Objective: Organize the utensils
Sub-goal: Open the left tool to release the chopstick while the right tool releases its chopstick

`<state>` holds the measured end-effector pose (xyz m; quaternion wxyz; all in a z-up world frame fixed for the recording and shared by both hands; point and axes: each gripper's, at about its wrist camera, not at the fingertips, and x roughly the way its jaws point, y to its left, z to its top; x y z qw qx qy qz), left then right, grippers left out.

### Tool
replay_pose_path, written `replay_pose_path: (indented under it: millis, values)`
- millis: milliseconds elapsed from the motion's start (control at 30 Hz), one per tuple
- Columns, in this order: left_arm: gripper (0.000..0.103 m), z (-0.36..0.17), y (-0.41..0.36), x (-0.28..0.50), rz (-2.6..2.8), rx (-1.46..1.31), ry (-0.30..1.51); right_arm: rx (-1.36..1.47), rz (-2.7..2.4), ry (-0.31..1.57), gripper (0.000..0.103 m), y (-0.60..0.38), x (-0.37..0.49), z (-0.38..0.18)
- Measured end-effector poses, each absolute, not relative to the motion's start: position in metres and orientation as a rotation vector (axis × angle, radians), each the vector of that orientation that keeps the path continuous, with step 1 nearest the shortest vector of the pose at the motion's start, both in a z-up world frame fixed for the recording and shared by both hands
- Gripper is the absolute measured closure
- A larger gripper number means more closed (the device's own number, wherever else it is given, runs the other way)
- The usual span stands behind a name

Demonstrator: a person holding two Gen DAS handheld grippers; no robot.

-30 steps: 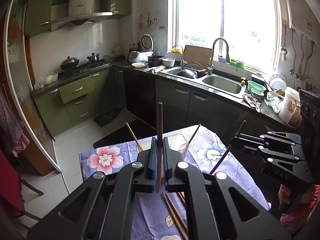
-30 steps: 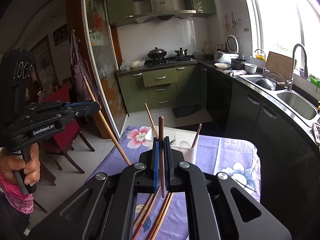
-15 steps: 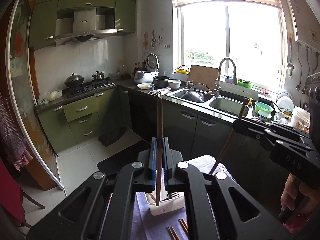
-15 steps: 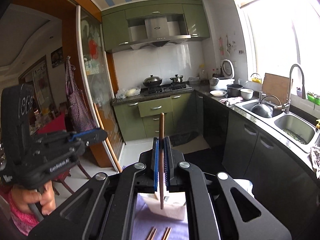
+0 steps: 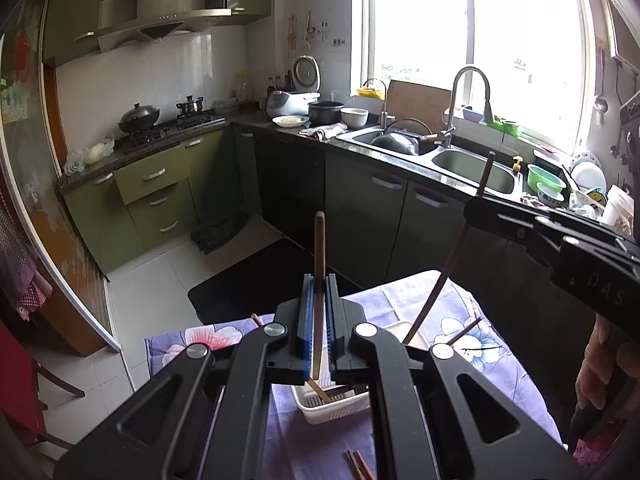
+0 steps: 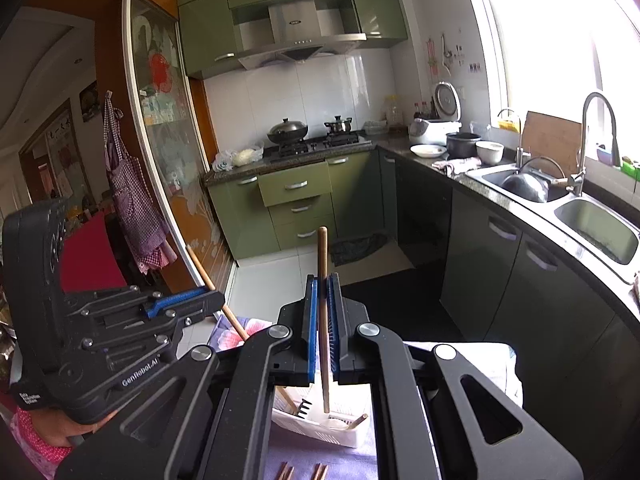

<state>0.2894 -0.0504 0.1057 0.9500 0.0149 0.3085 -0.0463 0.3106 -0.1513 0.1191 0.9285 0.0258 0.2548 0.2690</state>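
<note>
Both grippers are clamping a chopstick each: the left gripper and right gripper are holding theirs upright just above the white basket. A few sticks are already lying inside it; others are waiting on the cloth near the basket.

A floral tablecloth carries a white basket and loose chopsticks.

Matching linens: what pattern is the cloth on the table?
Purple tablecloth with pink and white flowers, clearest in the left wrist view.
</note>
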Motion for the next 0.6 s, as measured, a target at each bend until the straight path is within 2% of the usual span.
replay_pose_path:
  millis: [67, 200, 267, 300, 600]
  values:
    - [0.091, 0.094, -0.051, 0.289, -0.1, 0.035, 0.652, 0.053, 0.552, 0.535, 0.097, -0.149, 0.315, 0.111]
    - [0.09, 0.085, -0.052, 0.284, -0.113, 0.035, 0.675, 0.044, 0.548, 0.556, 0.097, -0.145, 0.32, 0.094]
    - [0.08, 0.086, -0.05, 0.279, -0.117, 0.034, 0.669, 0.035, 0.548, 0.568, 0.097, -0.141, 0.32, 0.087]
    - [0.078, 0.087, -0.049, 0.276, -0.117, 0.034, 0.662, 0.034, 0.549, 0.573, 0.097, -0.139, 0.32, 0.082]
    - [0.077, 0.095, -0.043, 0.248, -0.122, 0.025, 0.659, 0.033, 0.555, 0.567, 0.095, -0.137, 0.304, 0.078]
